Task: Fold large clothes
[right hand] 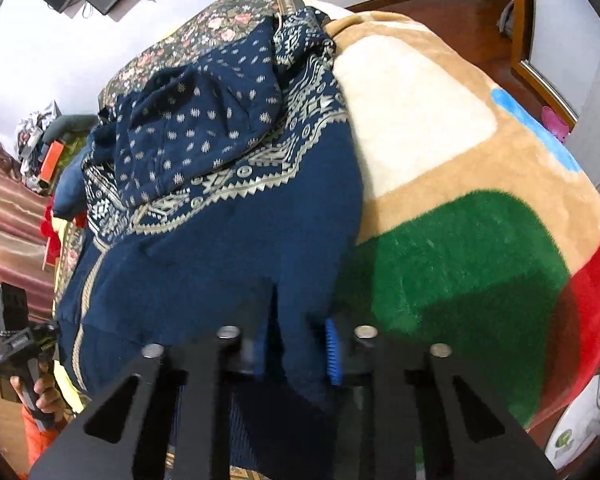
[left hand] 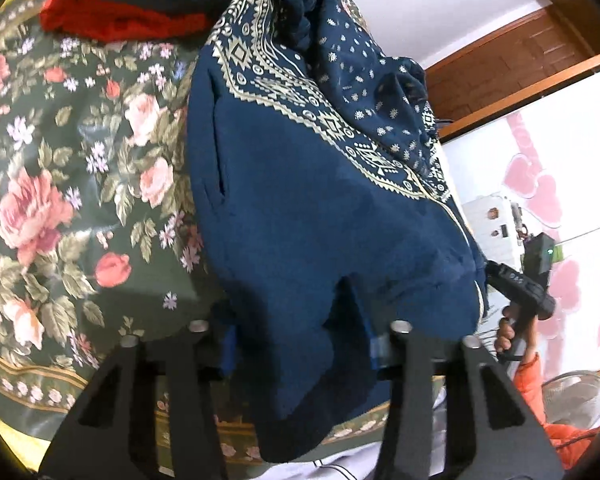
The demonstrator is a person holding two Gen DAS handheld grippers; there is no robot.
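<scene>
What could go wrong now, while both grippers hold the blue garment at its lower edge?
1. The left gripper and right gripper each pinch only a small part of the blue garment; the hem may slip out.
2. The bunched hood may fold unevenly.
3. The garment may drag the fleece blanket beside it.

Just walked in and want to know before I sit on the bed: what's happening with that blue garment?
A person holds a two-finger gripper in each hand and is folding a navy patterned garment on the bed. The left gripper and the right gripper each pinch its near edge, lifting it. The rest of it lies on the floral bedspread, beside a tan, green and red fleece blanket. Red and dark clothes sit further back.
</scene>
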